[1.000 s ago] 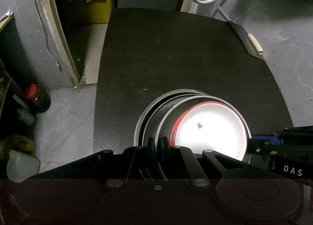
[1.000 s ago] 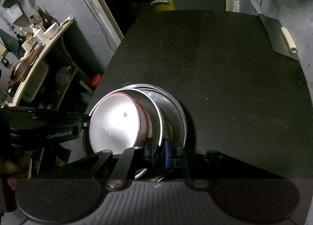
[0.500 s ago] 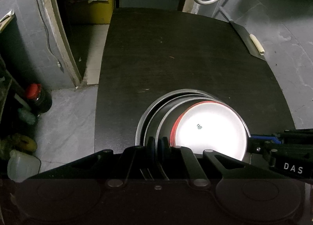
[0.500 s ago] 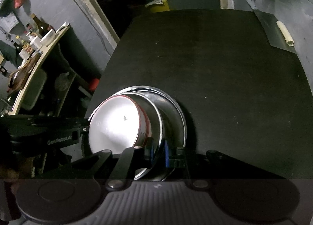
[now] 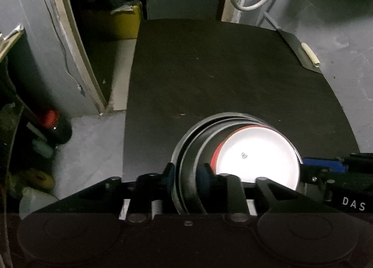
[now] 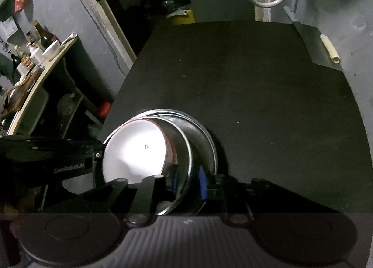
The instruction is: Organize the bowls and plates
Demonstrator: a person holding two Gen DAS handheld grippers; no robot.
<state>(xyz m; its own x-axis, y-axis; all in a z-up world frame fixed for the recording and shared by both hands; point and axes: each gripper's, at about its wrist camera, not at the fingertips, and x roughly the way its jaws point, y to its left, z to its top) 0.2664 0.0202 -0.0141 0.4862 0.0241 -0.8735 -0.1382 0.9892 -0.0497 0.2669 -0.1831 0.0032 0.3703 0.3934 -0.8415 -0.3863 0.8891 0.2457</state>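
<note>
- The left gripper (image 5: 185, 172) is at the near-left rim of a nested stack on the black table (image 5: 209, 70). Its jaws are opening; the blue pads stand apart, with the stack's rim edges between them and a gap visible at each pad.
- The right gripper (image 6: 190, 180) is at the opposite rim of the same stack. Its jaws are also opening; the steel bowl's wall passes between the two blue pads, and the outer pad stands clear of the metal.
- The stack consists of a steel plate (image 5: 184, 137) at the bottom, a steel bowl (image 5: 198, 149) seated in it, and a white bowl with a red rim (image 5: 256, 156) nested innermost.
- Relative to the left jaws, the white bowl lies just beyond and to the right of the right-hand pad; the plate's rim sits beside the left-hand pad.
- Relative to the right jaws, the white bowl (image 6: 137, 151) lies left of the left-hand pad; the plate's rim (image 6: 211, 142) curves just beyond the right-hand pad.
- Each gripper is visible in the other's view, at the far side of the stack.
- A cleaver (image 5: 300, 56) lies at the table's far right edge, well apart from both jaws.
</note>
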